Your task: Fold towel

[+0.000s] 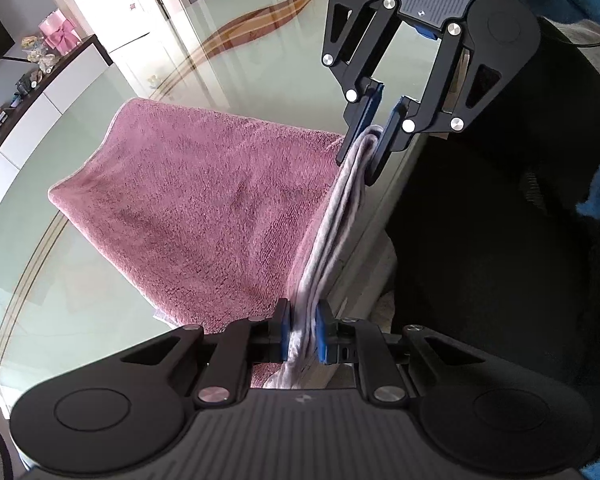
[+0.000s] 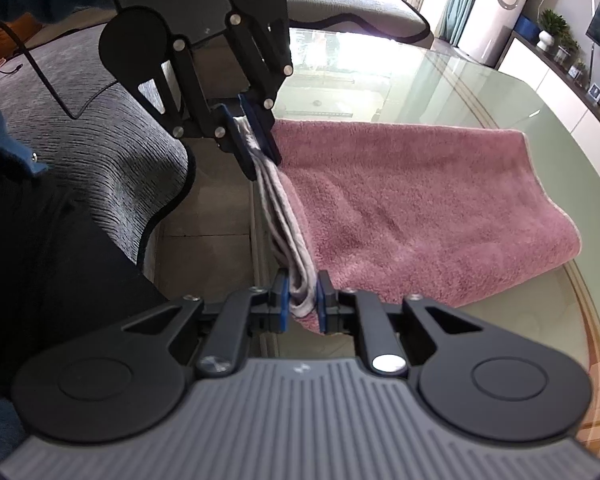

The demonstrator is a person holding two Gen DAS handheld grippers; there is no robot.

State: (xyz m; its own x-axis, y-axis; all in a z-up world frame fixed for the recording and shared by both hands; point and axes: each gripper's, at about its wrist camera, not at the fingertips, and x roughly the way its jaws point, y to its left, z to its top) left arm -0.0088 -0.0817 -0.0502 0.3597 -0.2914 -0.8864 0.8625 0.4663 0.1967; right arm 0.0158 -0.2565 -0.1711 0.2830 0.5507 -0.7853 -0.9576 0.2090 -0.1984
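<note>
Pink terry towel (image 1: 204,200) lies folded on the glass bench (image 1: 80,280), its grey layered hem lifted at the near edge. Your left tool (image 1: 302,332) and right tool (image 2: 303,300) are each clamped on that hem. It's soft, limp and light, so it sags between grips: hold the stacked corners taut toward 12 o'clock.

A green-tinted glass tabletop (image 1: 100,128) with curved brown inlay lines fills the room's centre, its surface mirroring the windows. Along one wall runs a white sideboard (image 1: 32,120) with a dark top, bearing a pink gift box (image 1: 58,34) tied with a bow and small ornaments; a potted plant (image 2: 550,26) stands on another sideboard. Beside the tabletop's edge sits a grey cushioned chair (image 2: 88,112), a black cable (image 2: 40,76) trailing across it.
</note>
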